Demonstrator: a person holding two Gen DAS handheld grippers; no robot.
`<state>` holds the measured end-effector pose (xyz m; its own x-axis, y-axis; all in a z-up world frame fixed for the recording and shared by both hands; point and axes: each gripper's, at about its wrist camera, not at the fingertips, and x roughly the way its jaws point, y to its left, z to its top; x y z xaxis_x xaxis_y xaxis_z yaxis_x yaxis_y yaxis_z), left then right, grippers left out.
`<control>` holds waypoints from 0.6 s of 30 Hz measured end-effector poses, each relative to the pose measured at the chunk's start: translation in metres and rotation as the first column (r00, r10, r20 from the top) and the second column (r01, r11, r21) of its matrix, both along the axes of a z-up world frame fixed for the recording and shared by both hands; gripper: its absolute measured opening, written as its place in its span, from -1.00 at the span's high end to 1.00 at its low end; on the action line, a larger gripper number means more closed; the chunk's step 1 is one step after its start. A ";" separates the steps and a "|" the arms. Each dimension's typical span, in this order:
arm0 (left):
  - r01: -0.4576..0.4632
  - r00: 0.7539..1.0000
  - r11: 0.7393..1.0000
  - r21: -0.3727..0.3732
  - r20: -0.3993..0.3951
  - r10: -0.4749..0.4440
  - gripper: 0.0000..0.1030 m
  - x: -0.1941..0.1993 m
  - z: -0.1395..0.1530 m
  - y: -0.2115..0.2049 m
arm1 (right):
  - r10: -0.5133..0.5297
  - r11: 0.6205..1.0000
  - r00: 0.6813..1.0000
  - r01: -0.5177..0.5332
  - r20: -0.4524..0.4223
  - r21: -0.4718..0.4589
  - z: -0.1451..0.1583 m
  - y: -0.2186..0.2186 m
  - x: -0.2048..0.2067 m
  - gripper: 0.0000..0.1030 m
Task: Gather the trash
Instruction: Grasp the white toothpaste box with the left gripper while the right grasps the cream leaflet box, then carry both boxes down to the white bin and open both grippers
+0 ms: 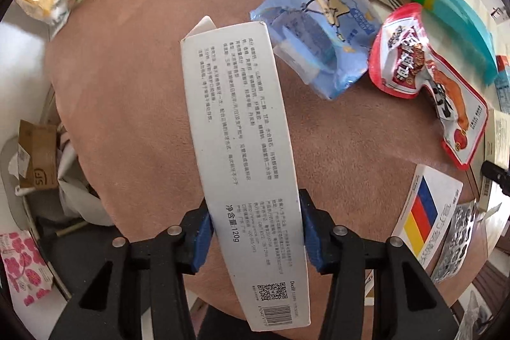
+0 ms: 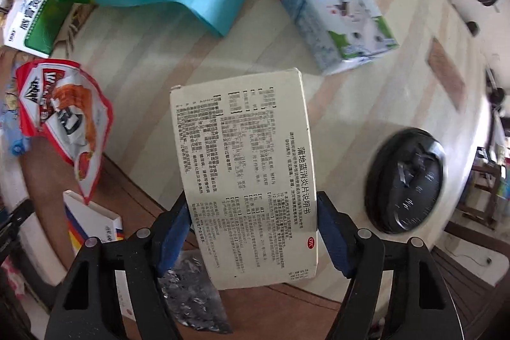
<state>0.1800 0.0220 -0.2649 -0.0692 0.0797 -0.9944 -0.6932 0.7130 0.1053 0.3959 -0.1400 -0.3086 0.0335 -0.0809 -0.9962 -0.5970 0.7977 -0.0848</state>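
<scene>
Grippers point(image 1: 255, 231) point(image 2: 253, 235) each clamp a box point(image 1: 242, 161) point(image 2: 251, 174)

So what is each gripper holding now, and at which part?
The left gripper clamps the long white box across its width near the barcode end. The right gripper clamps the medicine box by its two long sides, near its nearer end.

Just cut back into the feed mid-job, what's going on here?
Both grippers are loaded. The left gripper has its jaws shut on a long white toothpaste box, held above the brown rug. The right gripper clamps a medicine box. A red snack bag and a blue pouch remain uncollected.
</scene>
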 end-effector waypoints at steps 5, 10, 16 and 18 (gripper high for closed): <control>0.006 1.000 0.999 0.037 0.024 -0.007 0.12 -0.018 0.032 -0.024 | -0.034 0.999 0.999 0.034 0.017 0.039 0.034 0.001 0.000 -0.48; -0.004 0.998 0.997 0.075 0.061 -0.001 0.12 -0.035 0.065 -0.017 | -0.068 0.990 0.996 0.060 0.059 0.126 0.099 -0.015 -0.017 -0.48; -0.020 0.990 0.989 0.148 0.144 -0.002 0.12 -0.069 0.131 0.005 | -0.061 0.968 0.996 0.043 0.065 0.249 0.142 -0.007 -0.046 -0.48; -0.032 0.985 0.987 0.160 0.174 0.004 0.12 -0.075 0.137 0.007 | -0.041 0.959 0.997 0.020 0.069 0.284 0.129 0.001 -0.067 -0.48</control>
<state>0.1048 0.0294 -0.1281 0.0994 0.2402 -0.9656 -0.7233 0.6838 0.0956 0.3292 -0.1389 -0.1793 0.1095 0.2016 -0.9733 -0.5729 0.8130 0.1040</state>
